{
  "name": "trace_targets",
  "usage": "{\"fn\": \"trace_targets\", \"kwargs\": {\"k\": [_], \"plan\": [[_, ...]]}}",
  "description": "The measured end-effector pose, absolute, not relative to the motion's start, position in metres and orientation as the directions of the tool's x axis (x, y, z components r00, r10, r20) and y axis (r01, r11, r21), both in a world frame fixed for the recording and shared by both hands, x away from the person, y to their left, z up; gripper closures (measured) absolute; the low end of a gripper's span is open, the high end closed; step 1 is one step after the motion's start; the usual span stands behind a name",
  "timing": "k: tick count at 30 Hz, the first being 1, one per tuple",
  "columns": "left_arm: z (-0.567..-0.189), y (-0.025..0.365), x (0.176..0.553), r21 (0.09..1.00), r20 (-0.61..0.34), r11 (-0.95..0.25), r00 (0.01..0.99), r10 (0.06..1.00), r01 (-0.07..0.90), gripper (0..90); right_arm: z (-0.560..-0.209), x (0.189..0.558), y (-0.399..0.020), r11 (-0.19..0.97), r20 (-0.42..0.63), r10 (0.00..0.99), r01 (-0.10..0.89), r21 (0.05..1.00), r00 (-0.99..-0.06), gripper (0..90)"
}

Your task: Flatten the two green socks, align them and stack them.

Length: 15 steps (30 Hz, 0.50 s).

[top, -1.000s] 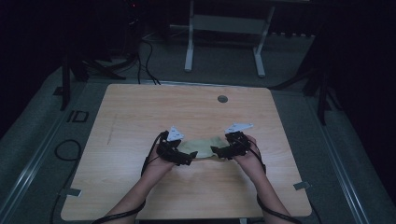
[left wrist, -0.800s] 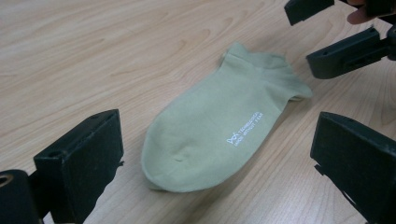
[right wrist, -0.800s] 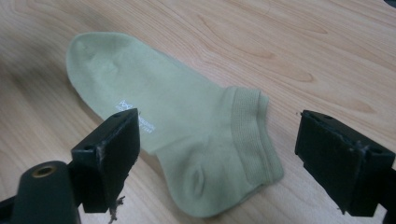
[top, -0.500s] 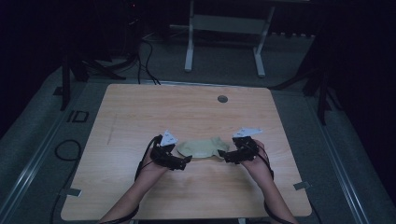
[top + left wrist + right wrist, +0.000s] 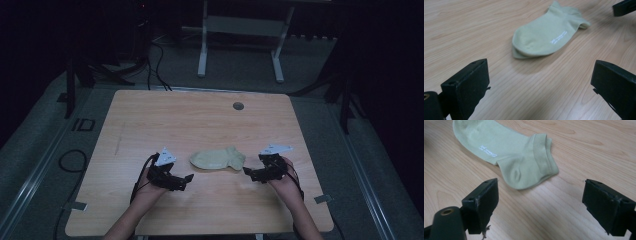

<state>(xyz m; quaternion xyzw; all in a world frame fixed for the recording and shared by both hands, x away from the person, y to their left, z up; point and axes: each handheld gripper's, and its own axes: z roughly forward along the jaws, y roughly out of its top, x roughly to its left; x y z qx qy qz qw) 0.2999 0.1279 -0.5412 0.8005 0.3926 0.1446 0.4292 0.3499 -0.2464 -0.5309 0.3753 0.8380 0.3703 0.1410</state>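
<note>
A pale green ankle sock (image 5: 217, 159) lies flat on the wooden table (image 5: 200, 120), toe to the left and cuff to the right. My left gripper (image 5: 186, 178) sits just left of the toe, open, with nothing between its jaws. In the left gripper view the sock (image 5: 546, 36) lies ahead of the jaws, apart from them. My right gripper (image 5: 248, 173) stands open beside the cuff end. The right gripper view has the sock (image 5: 509, 152), heel and cuff closest, just beyond the jaws and untouched.
A small round grommet (image 5: 238, 106) sits near the table's far edge. A metal frame stand (image 5: 240, 40) and cables (image 5: 150, 55) lie on the floor beyond the table. The other gripper's jaw tip (image 5: 624, 7) shows at the top right of the left gripper view.
Both grippers have let go of the sock and drawn apart and back toward the person. The sock now lies flat between them.
</note>
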Motion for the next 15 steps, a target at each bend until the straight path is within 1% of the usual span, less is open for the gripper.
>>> {"fn": "trace_targets", "kwargs": {"k": [8,12,15], "plan": [[-0.547,0.139,0.288,0.798,-0.105,-0.319,0.639,0.762,0.511,2.1,-0.533,0.342,-0.255,0.424,0.055,0.742,0.531,0.734,-0.668,12.6],[-0.553,0.150,0.278,0.797,-0.109,-0.306,0.622,0.775,0.521,2.1,-0.534,0.333,-0.263,0.415,0.021,0.755,0.503,0.758,-0.656,12.0],[-0.556,0.156,0.272,0.796,-0.114,-0.299,0.615,0.780,0.527,2.1,-0.536,0.329,-0.268,0.420,0.017,0.756,0.505,0.754,-0.654,10.6]]}}
